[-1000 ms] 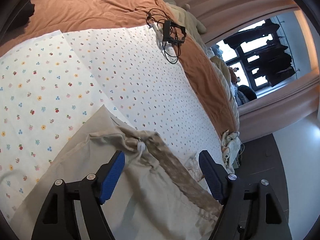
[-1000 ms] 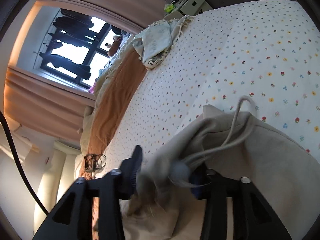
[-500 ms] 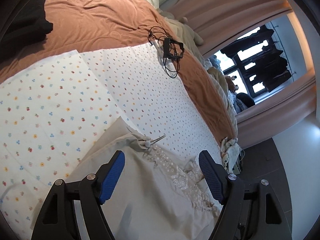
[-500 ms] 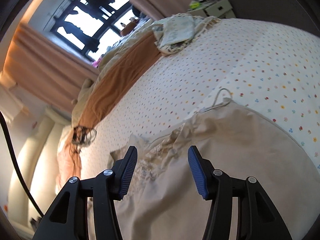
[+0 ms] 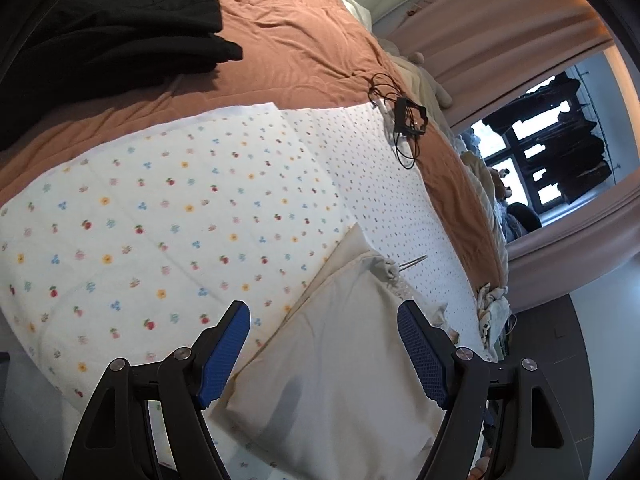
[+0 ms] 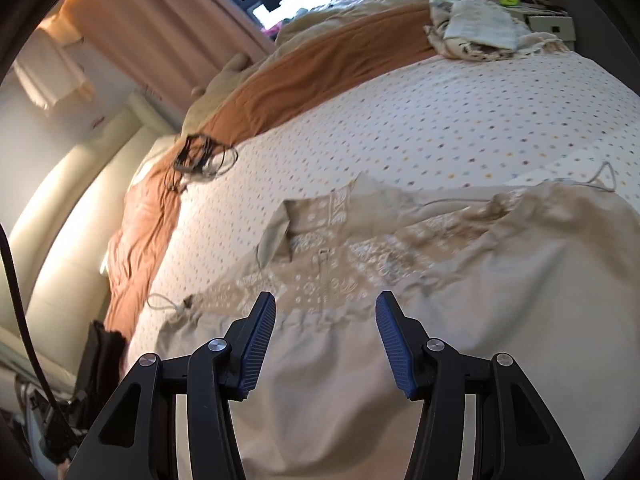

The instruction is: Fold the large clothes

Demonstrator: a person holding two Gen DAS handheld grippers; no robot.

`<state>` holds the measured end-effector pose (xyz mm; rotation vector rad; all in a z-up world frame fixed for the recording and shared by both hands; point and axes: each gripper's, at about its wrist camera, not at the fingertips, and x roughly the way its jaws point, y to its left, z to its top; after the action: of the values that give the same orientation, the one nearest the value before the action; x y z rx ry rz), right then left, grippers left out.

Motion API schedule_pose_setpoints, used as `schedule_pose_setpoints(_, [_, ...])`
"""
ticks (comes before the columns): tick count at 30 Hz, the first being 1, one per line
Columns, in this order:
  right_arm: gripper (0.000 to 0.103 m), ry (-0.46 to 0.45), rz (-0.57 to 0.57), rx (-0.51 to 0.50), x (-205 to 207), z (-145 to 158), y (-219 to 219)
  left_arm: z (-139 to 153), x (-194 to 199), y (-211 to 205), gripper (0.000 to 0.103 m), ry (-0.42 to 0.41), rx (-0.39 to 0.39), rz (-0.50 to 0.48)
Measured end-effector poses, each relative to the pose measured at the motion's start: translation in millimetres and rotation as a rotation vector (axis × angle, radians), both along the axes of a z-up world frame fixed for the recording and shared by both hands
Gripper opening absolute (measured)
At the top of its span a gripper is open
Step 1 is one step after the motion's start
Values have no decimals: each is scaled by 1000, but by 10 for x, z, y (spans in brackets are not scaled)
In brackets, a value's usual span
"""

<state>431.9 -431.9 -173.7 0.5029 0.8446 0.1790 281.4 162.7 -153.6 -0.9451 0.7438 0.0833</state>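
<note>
A large beige garment (image 5: 340, 368) with an embroidered band and drawstrings lies flat on the flower-print sheet (image 5: 160, 220) of a bed. In the right wrist view the garment (image 6: 400, 360) fills the lower half, its patterned band (image 6: 340, 256) across the middle and a drawstring (image 6: 164, 304) at its left end. My left gripper (image 5: 324, 352) is open and empty above the garment's edge. My right gripper (image 6: 326, 340) is open and empty above the garment, just below the band.
An orange-brown blanket (image 5: 288, 52) covers the far side of the bed. A black cable bundle (image 5: 404, 120) lies on it, and dark clothes (image 5: 100, 36) are piled at the far left. A crumpled light cloth (image 6: 480, 32) lies at the bed's corner. Curtains and a window stand beyond.
My right gripper let go of the garment's drawstring end and opened. Both grippers pulled up and back, and the garment now lies spread on the sheet.
</note>
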Motion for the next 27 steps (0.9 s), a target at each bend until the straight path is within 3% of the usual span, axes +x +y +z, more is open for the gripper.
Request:
schedule_pose_setpoints(5, [53,43,69,0,140,44,199,-213,-198,71,72,35,-31,23])
schedule_pose_setpoints(12, [51,68,128,-109,387,152,439,-414,-273,35,64,62,-65,7])
schedule_pose_setpoints(15, [50,106,127,-133,470,-23,464,-481,-271,14,58,79,-73,6])
schedule_pose_setpoints(21, [39,250,175,-135,649,-679,566,-573,-237,-46,58,96,-68,8])
schedule_pose_setpoints(24, [25,238,164,-215,675,-739,629,-611,-187,-91,58,105,-69,9])
schedule_pose_setpoints(25, [5,233,166,-223,688,-728,632,-627,-162,-98,58,108,-72,9])
schedule_pose_setpoints(27, [4,213,160,-193,707,-700,586,-646,-127,-133,58,115,-73,6])
